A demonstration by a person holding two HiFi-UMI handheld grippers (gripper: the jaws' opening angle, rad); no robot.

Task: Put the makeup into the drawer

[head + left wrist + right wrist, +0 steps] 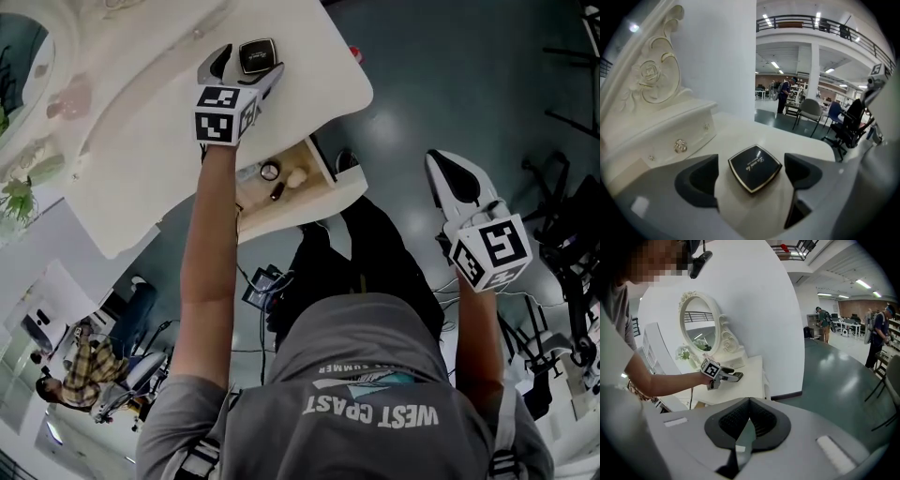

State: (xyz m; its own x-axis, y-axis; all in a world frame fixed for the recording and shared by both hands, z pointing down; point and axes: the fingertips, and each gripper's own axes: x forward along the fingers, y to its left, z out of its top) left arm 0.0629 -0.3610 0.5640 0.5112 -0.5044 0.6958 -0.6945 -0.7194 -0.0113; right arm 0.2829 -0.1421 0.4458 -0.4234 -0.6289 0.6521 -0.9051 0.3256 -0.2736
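Observation:
A black square makeup compact (257, 56) lies flat on the white dressing table (141, 141). My left gripper (247, 64) is open around it; in the left gripper view the compact (754, 168) sits between the fingers (701, 180) with a gap on each side. The table's drawer (255, 195) stands pulled out under the near edge, with a few small makeup items inside. My right gripper (441, 167) hangs over the floor to the right of the table, well away from it. Its jaws (749, 404) are shut with nothing between them.
An ornate oval mirror (701, 331) and a small raised drawer unit (679, 145) stand at the back of the table. A small plant (19, 202) sits at its left end. The person's legs are under the drawer. Office chairs (808, 112) and people stand in the hall beyond.

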